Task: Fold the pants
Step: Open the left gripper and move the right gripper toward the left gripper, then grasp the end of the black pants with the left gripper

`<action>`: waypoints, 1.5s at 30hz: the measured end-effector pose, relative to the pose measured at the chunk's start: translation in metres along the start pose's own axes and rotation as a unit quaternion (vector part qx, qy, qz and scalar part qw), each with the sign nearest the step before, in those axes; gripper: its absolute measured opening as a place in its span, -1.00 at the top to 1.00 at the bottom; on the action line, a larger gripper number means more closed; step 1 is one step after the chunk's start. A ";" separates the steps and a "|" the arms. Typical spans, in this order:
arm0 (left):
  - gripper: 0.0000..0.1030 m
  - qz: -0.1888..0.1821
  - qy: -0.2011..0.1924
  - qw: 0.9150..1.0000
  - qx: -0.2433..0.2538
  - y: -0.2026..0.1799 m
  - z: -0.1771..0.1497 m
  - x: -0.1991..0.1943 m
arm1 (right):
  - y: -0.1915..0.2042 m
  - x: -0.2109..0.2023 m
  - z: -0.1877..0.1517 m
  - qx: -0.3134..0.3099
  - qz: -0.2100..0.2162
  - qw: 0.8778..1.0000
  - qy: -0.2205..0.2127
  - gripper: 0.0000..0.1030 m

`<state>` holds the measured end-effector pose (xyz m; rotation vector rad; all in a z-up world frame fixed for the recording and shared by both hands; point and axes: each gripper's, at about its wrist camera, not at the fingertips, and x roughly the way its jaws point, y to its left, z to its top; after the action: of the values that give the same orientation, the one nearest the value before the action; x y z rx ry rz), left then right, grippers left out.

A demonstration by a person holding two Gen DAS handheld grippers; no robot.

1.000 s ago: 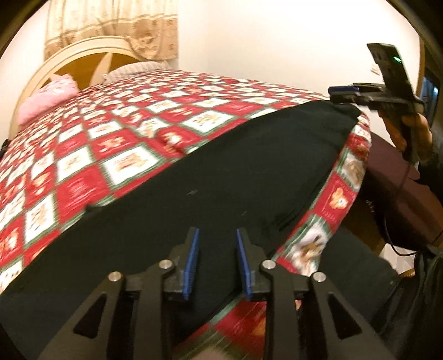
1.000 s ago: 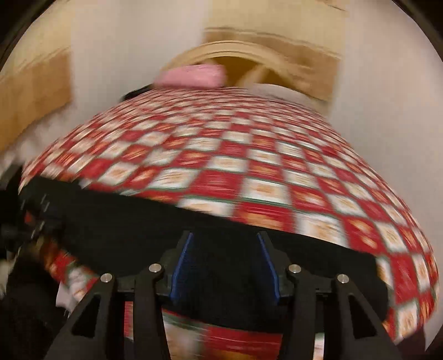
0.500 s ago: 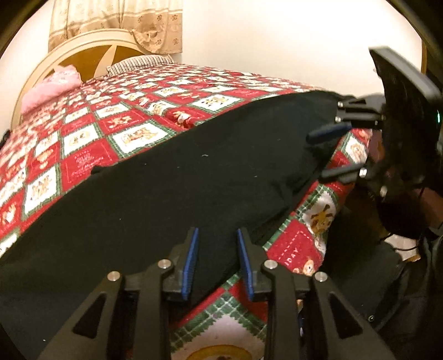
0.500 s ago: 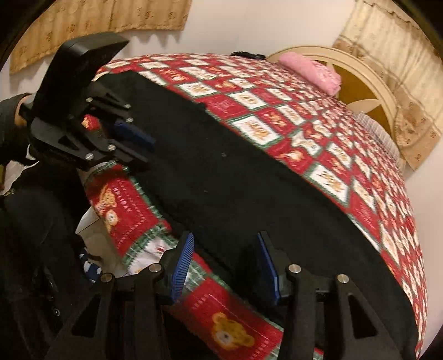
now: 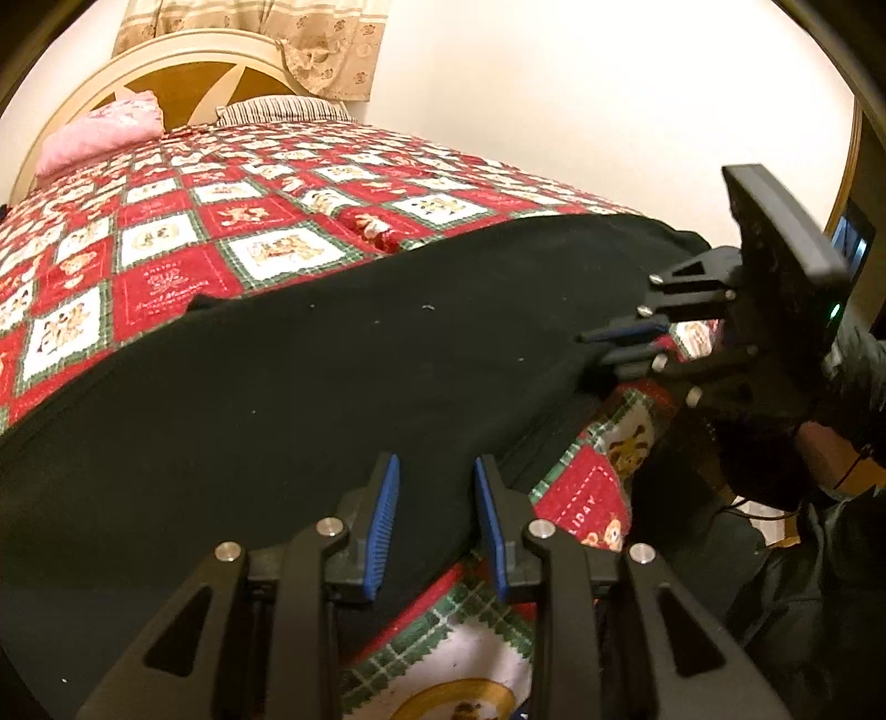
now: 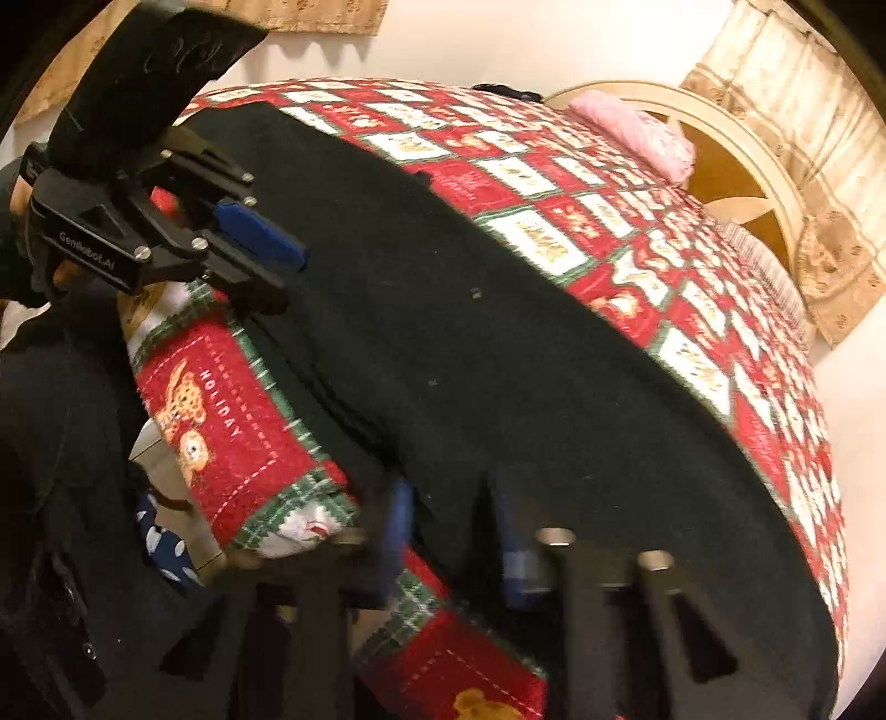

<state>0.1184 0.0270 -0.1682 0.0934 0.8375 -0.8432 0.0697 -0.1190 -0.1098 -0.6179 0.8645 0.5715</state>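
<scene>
On one quilt (image 5: 232, 243), one pants (image 5: 332, 399): left claw (image 5: 434, 518) open, right claw (image 5: 620, 343) pinching pants.

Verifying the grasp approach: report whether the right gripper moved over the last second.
Yes. In the left wrist view the right gripper dropped from above the black pants' far corner to their edge.

A red, white and green patchwork quilt (image 5: 232, 243) with bear squares is covering the bed and draping over its near edge. A pink pillow (image 5: 99, 135) and a striped pillow (image 5: 282, 106) are lying by the cream headboard (image 5: 183, 61). A beige patterned curtain (image 5: 310, 39) is hanging behind it against the pale wall (image 5: 581, 99).
</scene>
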 end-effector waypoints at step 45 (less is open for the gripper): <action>0.09 0.226 -0.044 0.944 -0.235 0.174 -0.059 -0.113 | 0.056 -0.025 0.000 -0.071 -0.003 0.994 -0.085 -0.24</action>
<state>0.1605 0.2390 -0.1726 -0.1681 0.8690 -0.2016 0.0184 -0.0858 -0.1042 -0.6890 0.6662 0.6744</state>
